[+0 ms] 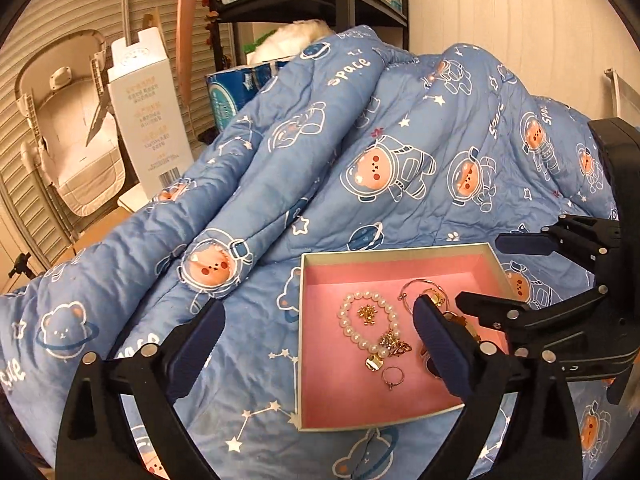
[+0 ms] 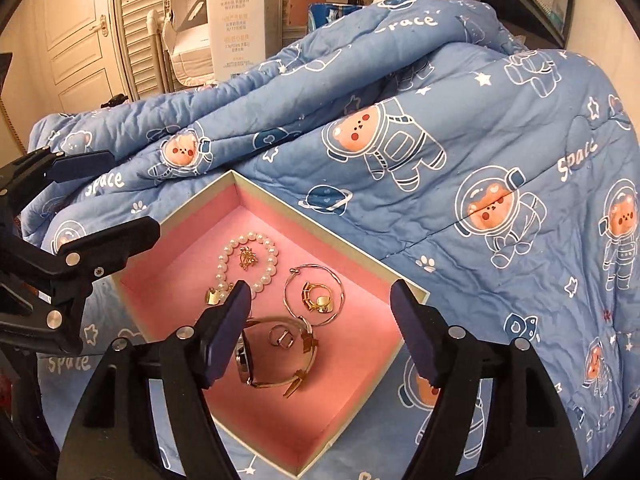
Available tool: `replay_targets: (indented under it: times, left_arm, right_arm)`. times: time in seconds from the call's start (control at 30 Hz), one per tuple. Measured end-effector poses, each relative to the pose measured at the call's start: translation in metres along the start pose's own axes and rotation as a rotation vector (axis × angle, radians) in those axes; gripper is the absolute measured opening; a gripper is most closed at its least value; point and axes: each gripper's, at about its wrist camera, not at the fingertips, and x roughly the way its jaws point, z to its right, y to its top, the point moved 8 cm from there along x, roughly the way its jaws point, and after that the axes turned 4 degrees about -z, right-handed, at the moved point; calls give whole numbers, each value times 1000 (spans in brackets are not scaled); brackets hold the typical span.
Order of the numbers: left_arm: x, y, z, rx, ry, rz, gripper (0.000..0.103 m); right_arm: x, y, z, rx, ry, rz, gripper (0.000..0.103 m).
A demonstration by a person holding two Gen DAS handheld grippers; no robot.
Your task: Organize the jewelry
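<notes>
I read the word "space" printed in white, several times over, on the blue quilt [image 1: 304, 168]. The tall white carton [image 1: 148, 112] behind it carries rows of small orange print and a barcode low on its side; I cannot make out any of that lettering.

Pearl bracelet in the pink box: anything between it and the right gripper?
Nothing visible. The right gripper hovers open over the box; the pearl bracelet lies uncovered just beyond its left fingertip, a gold charm inside its loop.
</notes>
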Motion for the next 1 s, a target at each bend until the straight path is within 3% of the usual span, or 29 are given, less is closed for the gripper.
replay_targets:
  times: [0.07, 0.27, 0.53, 0.73, 1.0]
  left_arm:
    - [-12, -6, -2, -1, 22, 25, 96]
    - [-48, -27, 4, 13, 63, 91, 96]
    - [-94, -72, -4, -101, 75, 123, 96]
    - [-138, -113, 8, -109, 72, 155, 96]
    - [-176, -163, 14, -191, 50, 121, 96]
  right_arm:
    - [-15, -1, -5, 5, -19, 40, 83]
    - [-56, -19, -19, 35, -51, 135, 84]
    - [-103, -60, -31, 182, -74, 228, 91]
    - [-132, -105, -49, 253, -92, 238, 92]
    - [-175, -152, -69, 274, -155, 271, 94]
